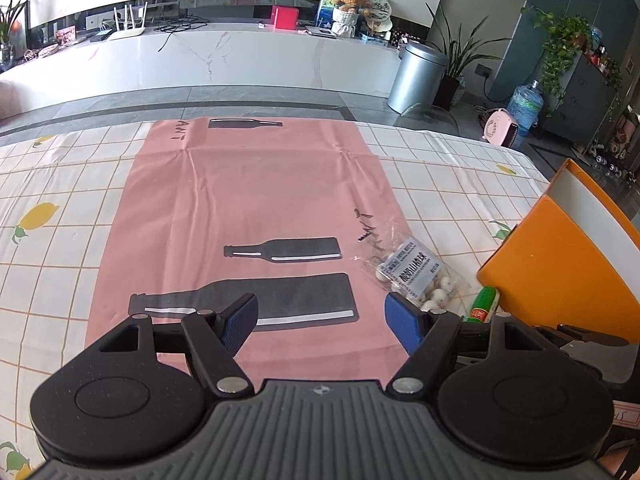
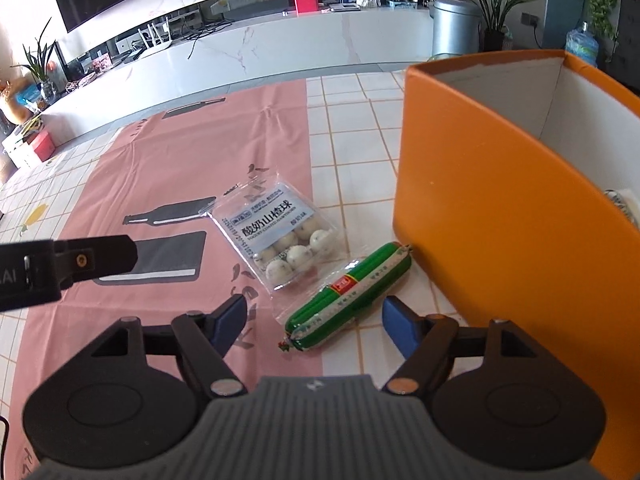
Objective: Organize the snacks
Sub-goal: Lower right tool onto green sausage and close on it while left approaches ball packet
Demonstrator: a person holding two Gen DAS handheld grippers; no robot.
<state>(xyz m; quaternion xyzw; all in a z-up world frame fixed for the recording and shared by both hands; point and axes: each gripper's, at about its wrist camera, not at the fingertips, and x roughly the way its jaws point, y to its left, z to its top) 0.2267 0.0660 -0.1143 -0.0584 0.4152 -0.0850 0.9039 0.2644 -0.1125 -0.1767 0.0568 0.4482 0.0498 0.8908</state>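
A clear bag of white yogurt hawthorn balls point(image 2: 280, 236) lies on the pink mat's right edge. A green sausage pack point(image 2: 352, 292) lies beside it on the checked cloth, close to the orange box point(image 2: 500, 216). My right gripper point(image 2: 314, 320) is open and empty, just above the sausage's near end. My left gripper point(image 1: 320, 322) is open and empty over the pink mat, left of the bag point(image 1: 416, 276) and the sausage point(image 1: 482, 304). The left gripper's finger point(image 2: 96, 258) shows at the left of the right wrist view. A wrapped item point(image 2: 622, 204) lies inside the box.
The pink mat point(image 1: 248, 200) with bottle prints covers the table's middle over a lemon-print checked cloth point(image 1: 52, 208). The orange box point(image 1: 568, 260) stands at the table's right edge. Beyond the table are a white counter and a silver bin point(image 1: 420, 76).
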